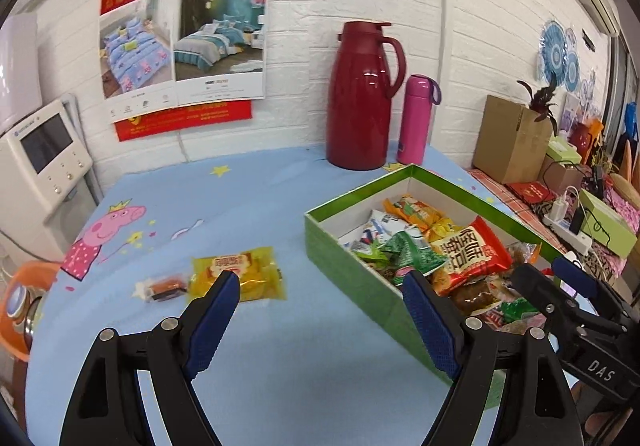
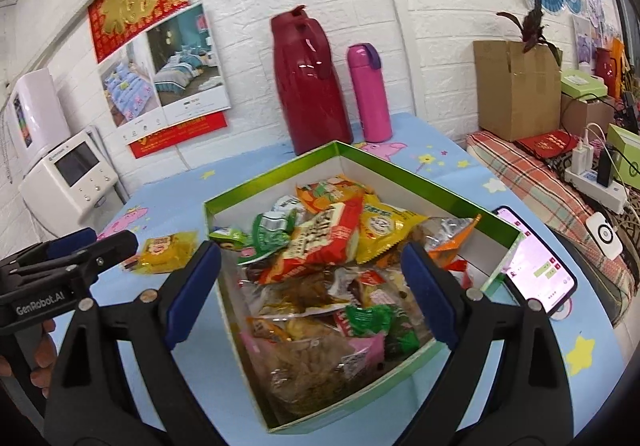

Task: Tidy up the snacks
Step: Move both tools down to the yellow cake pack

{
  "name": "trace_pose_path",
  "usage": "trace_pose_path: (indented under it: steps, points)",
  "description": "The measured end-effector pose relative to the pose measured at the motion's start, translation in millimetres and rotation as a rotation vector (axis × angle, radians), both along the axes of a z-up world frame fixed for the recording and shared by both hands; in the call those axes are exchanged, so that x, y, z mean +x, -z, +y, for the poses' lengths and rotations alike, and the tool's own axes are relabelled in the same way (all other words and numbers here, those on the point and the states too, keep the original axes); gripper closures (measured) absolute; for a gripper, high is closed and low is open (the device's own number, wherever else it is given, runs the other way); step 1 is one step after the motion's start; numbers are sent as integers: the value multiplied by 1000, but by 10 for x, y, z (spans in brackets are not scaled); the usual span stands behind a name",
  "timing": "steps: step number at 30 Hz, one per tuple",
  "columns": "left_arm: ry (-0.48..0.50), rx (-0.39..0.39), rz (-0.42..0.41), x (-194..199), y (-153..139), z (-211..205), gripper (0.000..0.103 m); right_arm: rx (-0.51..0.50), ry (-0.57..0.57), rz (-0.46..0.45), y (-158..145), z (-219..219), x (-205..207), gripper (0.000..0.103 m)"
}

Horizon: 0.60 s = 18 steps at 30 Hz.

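A green box (image 1: 352,266) (image 2: 432,189) full of snack packets stands on the blue cartoon tablecloth. Left of it lie a yellow snack packet (image 1: 248,272) (image 2: 166,250) and a small clear-wrapped brown snack (image 1: 162,288). My left gripper (image 1: 320,286) hangs open over the cloth, with the yellow packet just beyond its left fingertip and the box by its right one. It also shows in the right wrist view as the left gripper (image 2: 92,246) at the left edge. My right gripper (image 2: 312,258) is open above the box's snacks, holding nothing, and is visible as the right gripper (image 1: 560,282) from the left wrist.
A dark red thermos jug (image 1: 362,97) and a pink bottle (image 1: 416,119) stand at the back by the white brick wall. A lit phone (image 2: 536,266) lies right of the box. A white appliance (image 1: 44,157) sits at the left, a cardboard box (image 2: 516,93) and power strip at the right.
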<state>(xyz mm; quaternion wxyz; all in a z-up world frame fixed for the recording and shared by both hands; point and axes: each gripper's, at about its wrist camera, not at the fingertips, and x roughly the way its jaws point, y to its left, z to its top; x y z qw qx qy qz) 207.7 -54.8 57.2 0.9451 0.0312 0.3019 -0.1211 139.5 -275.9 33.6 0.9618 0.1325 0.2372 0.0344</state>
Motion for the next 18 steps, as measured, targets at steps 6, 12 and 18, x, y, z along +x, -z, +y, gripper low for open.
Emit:
trace_pose_path:
  steps: [6, 12, 18]
  points:
    - [-215, -70, 51, 92, 83, 1003, 18, -45, -215, -53, -69, 591, -108, 4]
    - [-326, -163, 125, 194, 340, 1686, 18, -41, -431, 55, 108, 1192, -11, 4]
    - [-311, -204, 174, 407, 523, 1810, 18, -75, -528, 144, 236, 1571, 177, 4]
